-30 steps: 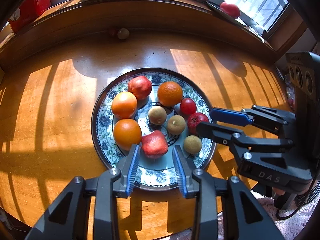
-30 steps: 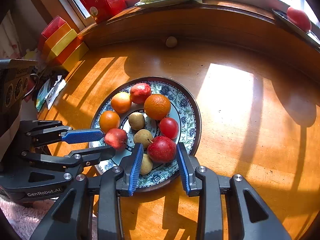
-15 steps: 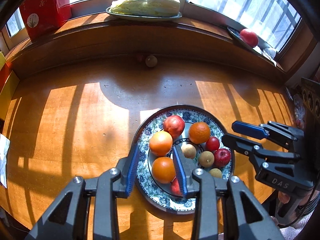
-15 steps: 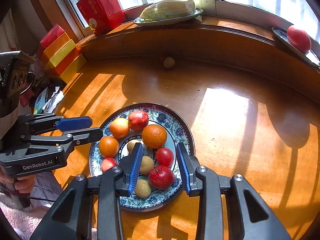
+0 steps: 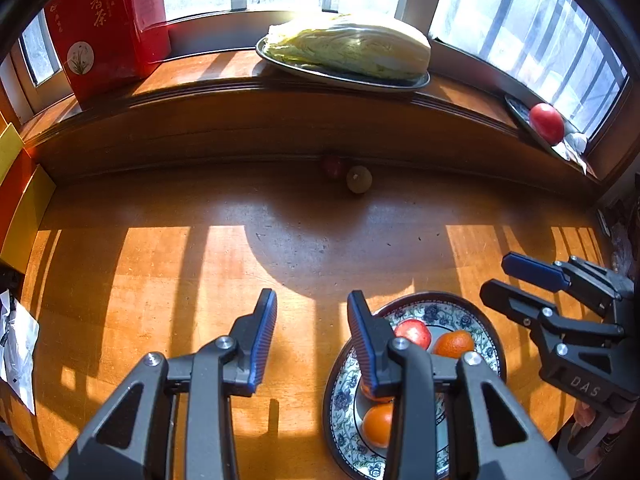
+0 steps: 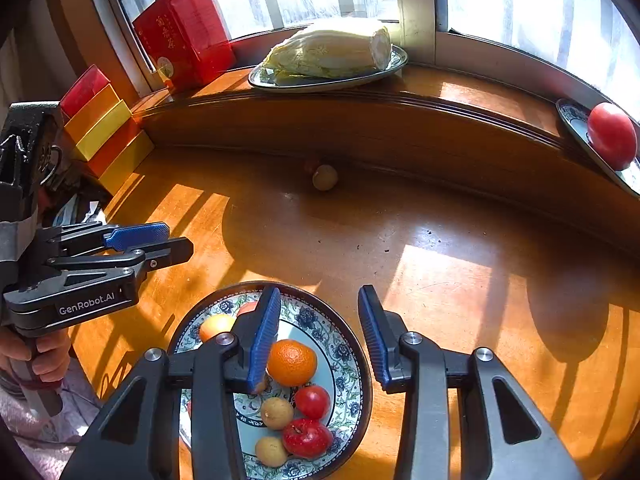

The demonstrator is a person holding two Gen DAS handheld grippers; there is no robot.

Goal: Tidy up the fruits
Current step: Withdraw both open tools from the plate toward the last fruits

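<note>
Left wrist view: left gripper [image 5: 311, 300], jaws opening, nothing between them, bare table [image 5: 160, 280] beneath. Patterned plate [image 5: 486, 326] of fruit lies just right of the right jaw.

Right wrist view: right gripper [image 6: 318, 298], jaws opening, empty; plate [image 6: 352, 344] below, an orange [image 6: 292, 362] beside the left jaw.

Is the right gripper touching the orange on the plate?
Apart. The right wrist view shows the right gripper opening, empty, raised above the orange on the plate.
</note>
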